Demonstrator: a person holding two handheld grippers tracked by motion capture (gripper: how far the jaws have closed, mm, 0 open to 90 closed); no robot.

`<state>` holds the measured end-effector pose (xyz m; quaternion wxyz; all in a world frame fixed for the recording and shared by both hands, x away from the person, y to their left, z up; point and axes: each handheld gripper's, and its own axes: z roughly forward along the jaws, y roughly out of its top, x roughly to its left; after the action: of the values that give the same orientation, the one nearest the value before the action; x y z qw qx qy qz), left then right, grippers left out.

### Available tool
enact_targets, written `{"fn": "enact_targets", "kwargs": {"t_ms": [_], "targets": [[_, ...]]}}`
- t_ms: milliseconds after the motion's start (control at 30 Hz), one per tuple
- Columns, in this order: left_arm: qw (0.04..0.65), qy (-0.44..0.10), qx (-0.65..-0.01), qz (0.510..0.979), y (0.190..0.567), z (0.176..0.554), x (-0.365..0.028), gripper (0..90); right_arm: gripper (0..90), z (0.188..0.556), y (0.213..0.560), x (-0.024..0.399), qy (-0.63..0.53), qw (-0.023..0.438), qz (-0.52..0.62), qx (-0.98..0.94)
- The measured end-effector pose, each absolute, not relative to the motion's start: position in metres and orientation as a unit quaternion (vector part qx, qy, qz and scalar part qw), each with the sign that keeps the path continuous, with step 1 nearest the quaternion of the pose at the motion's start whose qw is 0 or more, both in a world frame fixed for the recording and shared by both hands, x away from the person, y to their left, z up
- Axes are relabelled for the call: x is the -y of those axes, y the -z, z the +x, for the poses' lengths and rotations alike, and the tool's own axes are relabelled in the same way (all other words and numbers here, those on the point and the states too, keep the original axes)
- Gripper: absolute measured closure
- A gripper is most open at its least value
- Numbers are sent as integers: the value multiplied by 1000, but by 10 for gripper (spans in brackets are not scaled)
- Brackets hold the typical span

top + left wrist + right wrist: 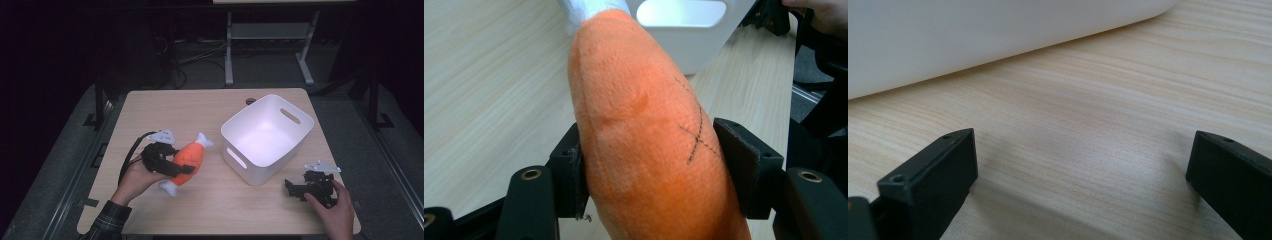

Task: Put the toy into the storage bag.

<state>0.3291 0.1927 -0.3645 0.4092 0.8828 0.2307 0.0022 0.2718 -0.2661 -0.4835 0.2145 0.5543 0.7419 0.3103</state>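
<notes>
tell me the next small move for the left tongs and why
Probably lift the orange plush drumstick and carry it right toward the white bin. The left tongs already clamp its body on both sides, the bin stands empty close beside it, and the right tongs rest open on the table.

Bright overhead pool on the table (210, 107), dark surroundings, soft close-ups.

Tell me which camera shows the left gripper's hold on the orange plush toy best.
The left gripper view: both pads press the orange plush toy at its sides. The high view shows the left gripper across the toy's middle, contact too small to judge. The right gripper view faces bare table and the white bin.
</notes>
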Motion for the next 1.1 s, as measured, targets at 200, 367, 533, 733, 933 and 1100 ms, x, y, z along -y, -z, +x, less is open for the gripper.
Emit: {"fn": "enact_targets", "kwargs": {"t_ms": [200, 367, 533, 733, 933, 1100], "targets": [[411, -7, -226, 883, 354, 337, -187, 364, 0, 272, 483, 266, -310, 214, 555, -742], [415, -10, -221, 882, 345, 342, -183, 365, 0, 272, 483, 266, -310, 214, 555, -742], [417, -11, -217, 883, 338, 348, -180, 365, 0, 272, 483, 266, -310, 215, 555, -742], [422, -15, -212, 881, 329, 355, -174, 365, 0, 272, 483, 266, -310, 214, 554, -742], [424, -18, -208, 882, 320, 363, -168, 366, 0, 272, 483, 266, -310, 215, 554, -742], [425, -19, -200, 883, 311, 370, -159, 366, 0, 272, 483, 266, -310, 214, 555, -742]]}}
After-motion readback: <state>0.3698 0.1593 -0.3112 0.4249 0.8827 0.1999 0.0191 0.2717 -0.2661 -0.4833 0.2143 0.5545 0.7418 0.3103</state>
